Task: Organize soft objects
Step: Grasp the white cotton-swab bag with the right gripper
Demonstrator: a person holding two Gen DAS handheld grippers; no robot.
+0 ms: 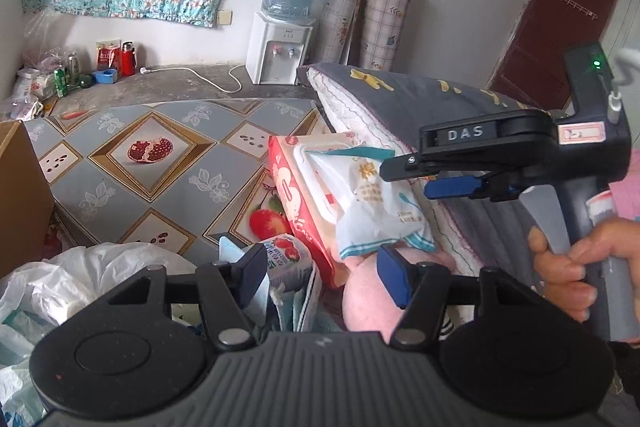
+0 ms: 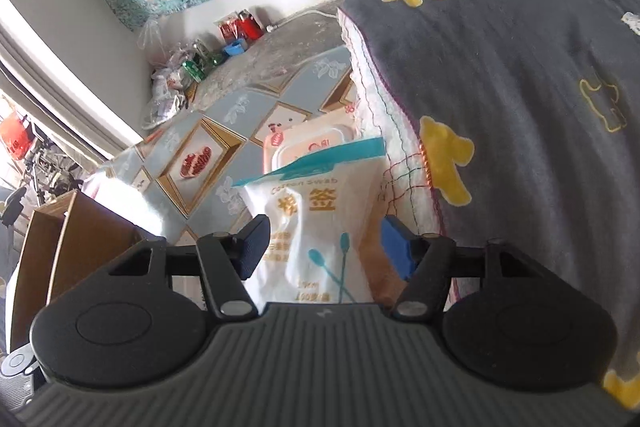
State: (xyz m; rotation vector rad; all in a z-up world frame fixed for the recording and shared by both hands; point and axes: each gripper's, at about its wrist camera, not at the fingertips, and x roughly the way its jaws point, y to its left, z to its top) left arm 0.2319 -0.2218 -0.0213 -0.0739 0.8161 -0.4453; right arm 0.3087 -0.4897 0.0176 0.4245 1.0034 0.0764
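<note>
Cotton swab pack (image 2: 316, 227) labelled "Cotton Swab", right gripper (image 1: 404, 179) marked "DAS"

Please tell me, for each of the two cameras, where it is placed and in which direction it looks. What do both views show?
Left wrist: on the left gripper, looking forward and down at a wet-wipe pack; the right gripper and the hand holding it show.
Right wrist: on the right gripper, looking down at the cotton swab bag between its open jaws.
Shared: swab bag, wipe pack, grey blanket, water dispenser.
</note>
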